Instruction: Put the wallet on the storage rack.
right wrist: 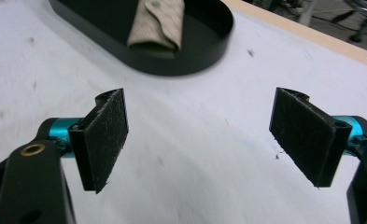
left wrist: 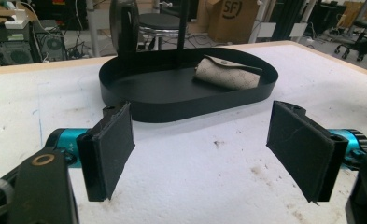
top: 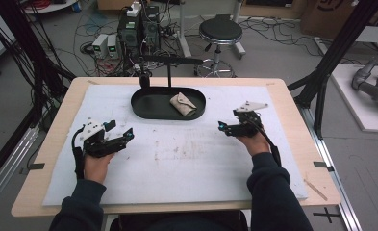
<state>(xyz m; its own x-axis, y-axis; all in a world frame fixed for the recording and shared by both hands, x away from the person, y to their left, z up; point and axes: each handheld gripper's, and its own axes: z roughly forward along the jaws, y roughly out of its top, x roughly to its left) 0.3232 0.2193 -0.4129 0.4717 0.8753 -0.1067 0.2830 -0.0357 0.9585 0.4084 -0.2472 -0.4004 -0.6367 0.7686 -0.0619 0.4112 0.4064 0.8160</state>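
One black oval tray (top: pixel 143 108) sits on the white mat (top: pixel 177 159) that covers the desk (top: pixel 56 130), and it holds one thing: a small beige pouch (top: pixel 182 104) with a snapped flap, lying flat in the tray's right half. The rest of the tray floor is bare. A black stand (top: pixel 170 67) with a crossbar rises at the tray's far rim.

The count: one tray, one pouch, two grippers, one mat.

The left gripper (top: pixel 121 136) rests low over the mat, its jaws spread wide with nothing between them. In the left gripper view the tray (left wrist: pixel 125 105) lies just ahead of the jaws, and the pouch (left wrist: pixel 228 74) is ahead and a little to the right, inside the tray and apart from the pads (left wrist: pixel 111 149).

The right gripper (top: pixel 223 127) is held above the mat, to the right of the tray, pointing towards the left gripper. Its jaws also stand wide apart and hold nothing. In the right gripper view, which is slightly blurred, the tray (right wrist: pixel 195 63) is ahead and to the left of the jaws, with the pouch (right wrist: pixel 155 23) lying in it, well clear of the pads (right wrist: pixel 106 135).
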